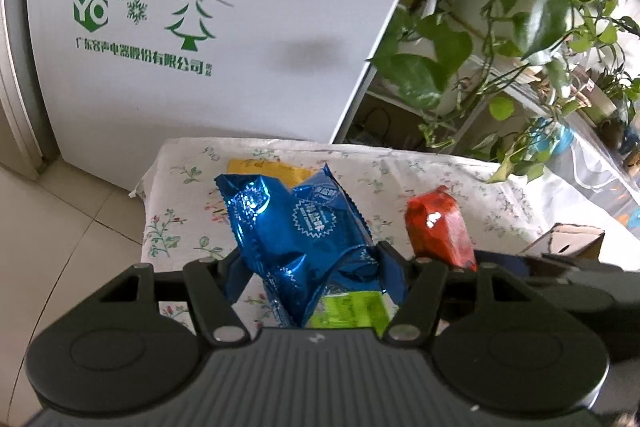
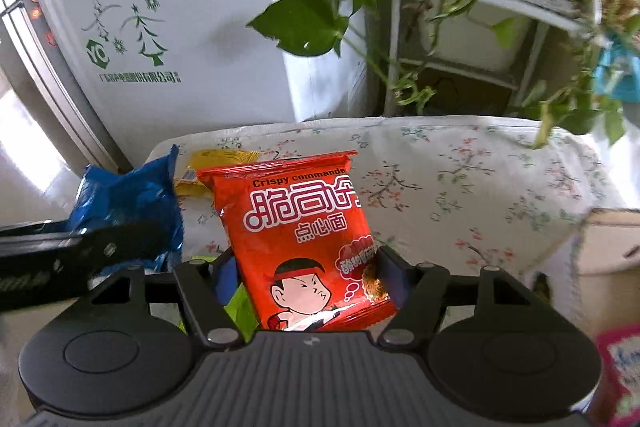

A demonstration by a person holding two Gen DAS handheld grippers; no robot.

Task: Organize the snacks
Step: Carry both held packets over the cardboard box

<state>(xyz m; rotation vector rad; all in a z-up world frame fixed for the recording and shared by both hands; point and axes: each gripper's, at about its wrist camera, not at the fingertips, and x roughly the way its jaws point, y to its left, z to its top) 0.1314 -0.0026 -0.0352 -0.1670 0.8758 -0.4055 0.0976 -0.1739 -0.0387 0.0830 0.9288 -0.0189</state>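
Claws: your left claw grips a blue foil packet | your right claw clasps a red noodle packet | both above the floral-clothed table.

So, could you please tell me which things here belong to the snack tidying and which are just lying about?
Belongs to the job:
- blue packet, in the left tool
- red packet, in the right tool
- yellow packet on the table
- green packet under the blue one
- cardboard box

Just lying about:
- plants
- white appliance
- floral cloth
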